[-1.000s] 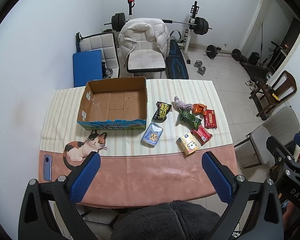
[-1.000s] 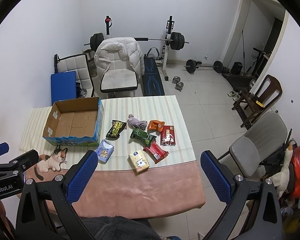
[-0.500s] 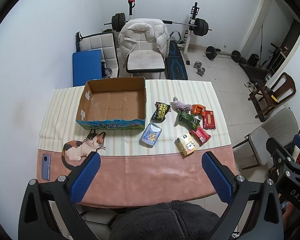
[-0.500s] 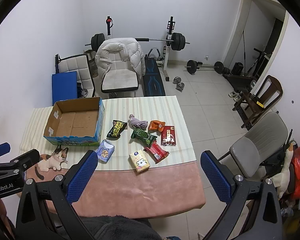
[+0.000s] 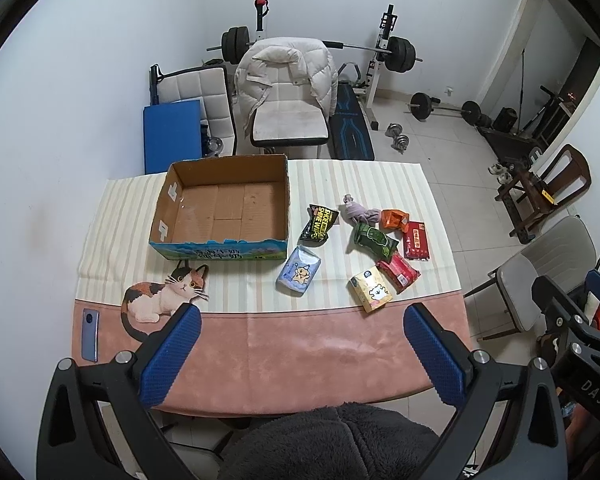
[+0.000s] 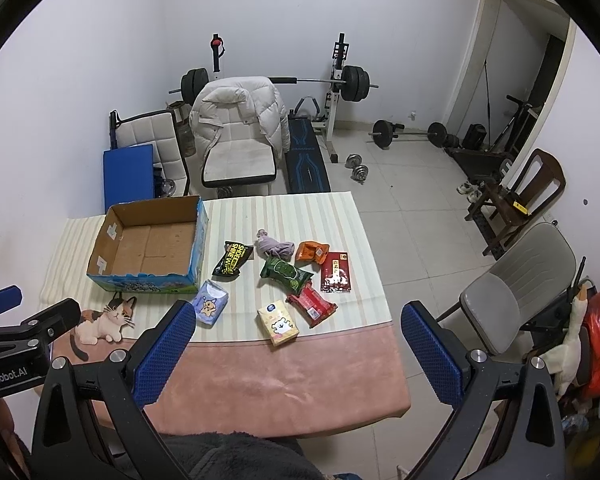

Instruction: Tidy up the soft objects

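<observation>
An open cardboard box (image 5: 224, 204) (image 6: 148, 248) with nothing inside stands on the left of the table. To its right lie soft packs: a blue tissue pack (image 5: 299, 271), a yellow tissue pack (image 5: 371, 290), a black pouch (image 5: 318, 224), a grey cloth (image 5: 358, 214), a green pouch (image 5: 374, 238), a red pouch (image 5: 400, 272), an orange pouch (image 5: 394, 219) and a flat red pack (image 5: 416, 240). My left gripper (image 5: 302, 310) and right gripper (image 6: 296, 312) both hang open above the table's near edge, holding nothing.
A phone (image 5: 89, 334) lies at the near left corner beside a cat print (image 5: 164, 296) on the tablecloth. A grey chair (image 6: 512, 296) stands right of the table. A white chair with a jacket (image 5: 288, 100) and weight gear stand beyond the far edge.
Both cameras have drifted only slightly. Nothing on the table has moved and both grippers stay open.
</observation>
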